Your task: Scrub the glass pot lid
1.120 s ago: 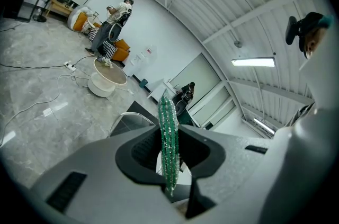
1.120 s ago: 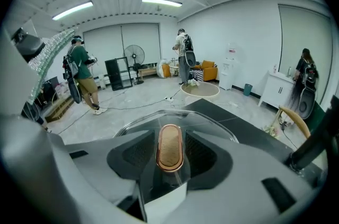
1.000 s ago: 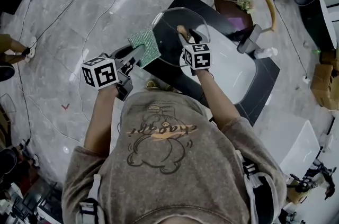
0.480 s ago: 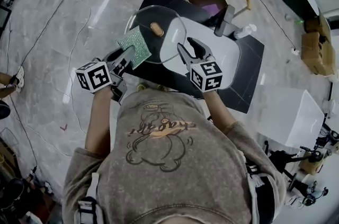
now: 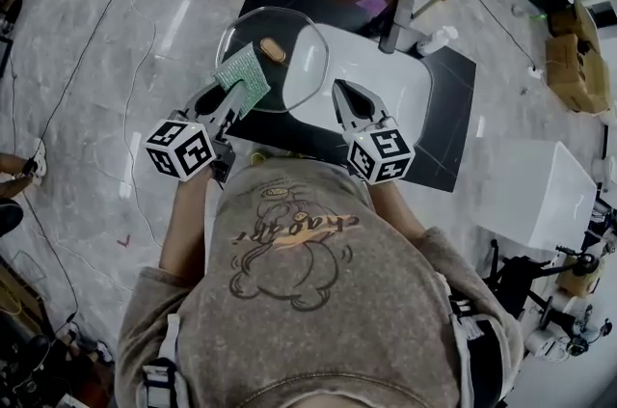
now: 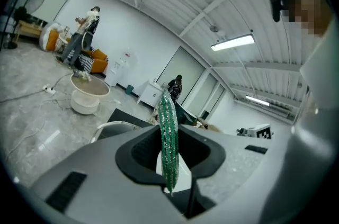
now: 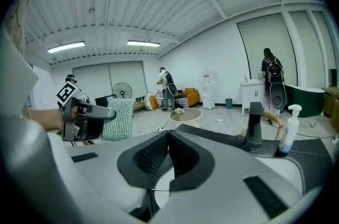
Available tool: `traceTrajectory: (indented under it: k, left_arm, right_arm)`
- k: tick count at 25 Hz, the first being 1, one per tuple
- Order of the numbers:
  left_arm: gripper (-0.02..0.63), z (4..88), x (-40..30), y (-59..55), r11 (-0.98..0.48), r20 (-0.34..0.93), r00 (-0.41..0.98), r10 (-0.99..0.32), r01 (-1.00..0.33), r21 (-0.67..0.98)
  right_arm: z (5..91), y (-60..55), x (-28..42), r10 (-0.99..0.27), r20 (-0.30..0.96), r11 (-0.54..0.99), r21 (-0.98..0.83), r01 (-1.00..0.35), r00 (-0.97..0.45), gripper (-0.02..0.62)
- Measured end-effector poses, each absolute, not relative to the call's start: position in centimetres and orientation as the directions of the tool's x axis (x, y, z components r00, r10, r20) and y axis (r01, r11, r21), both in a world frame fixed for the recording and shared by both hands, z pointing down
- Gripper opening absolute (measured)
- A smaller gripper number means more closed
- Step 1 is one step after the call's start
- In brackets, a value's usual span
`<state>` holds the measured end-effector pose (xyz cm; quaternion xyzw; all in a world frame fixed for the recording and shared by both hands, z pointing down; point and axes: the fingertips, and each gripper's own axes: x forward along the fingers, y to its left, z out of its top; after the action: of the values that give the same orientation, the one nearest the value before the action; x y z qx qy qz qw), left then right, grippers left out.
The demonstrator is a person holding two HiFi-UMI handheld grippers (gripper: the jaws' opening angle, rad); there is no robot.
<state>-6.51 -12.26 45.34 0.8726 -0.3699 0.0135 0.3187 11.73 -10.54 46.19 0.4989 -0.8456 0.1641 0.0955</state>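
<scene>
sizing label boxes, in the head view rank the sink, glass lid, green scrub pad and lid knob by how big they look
1. sink, though the lid covers its left end
2. glass lid, close behind
3. green scrub pad
4. lid knob

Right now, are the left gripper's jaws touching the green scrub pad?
Touching. The left gripper view shows the left gripper with its jaws shut on the green scrub pad, which stands edge-on, pinched between them.

Green scrubbing cloth between closed jaws
</scene>
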Motion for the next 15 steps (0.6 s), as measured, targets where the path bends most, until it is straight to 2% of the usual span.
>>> traceTrajectory:
  k: [8, 15]
  left_arm:
    - [0.086, 45.0, -6.9, -12.4, -0.572, 0.178, 0.615, -0.768, -0.784, 0.242]
    - [0.086, 46.7, -7.8, -12.3, -0.529, 0.152, 0.552, -0.82, -0.832, 0.168]
  right_arm:
    - [47.0, -10.5, 11.1, -0.839, 0.256, 0.464, -0.128, -0.877, -0.481, 0.028]
    - [49.3, -11.1, 11.4, -0.842, 0.275, 0.437, -0.157, -0.886, -0.464, 0.028]
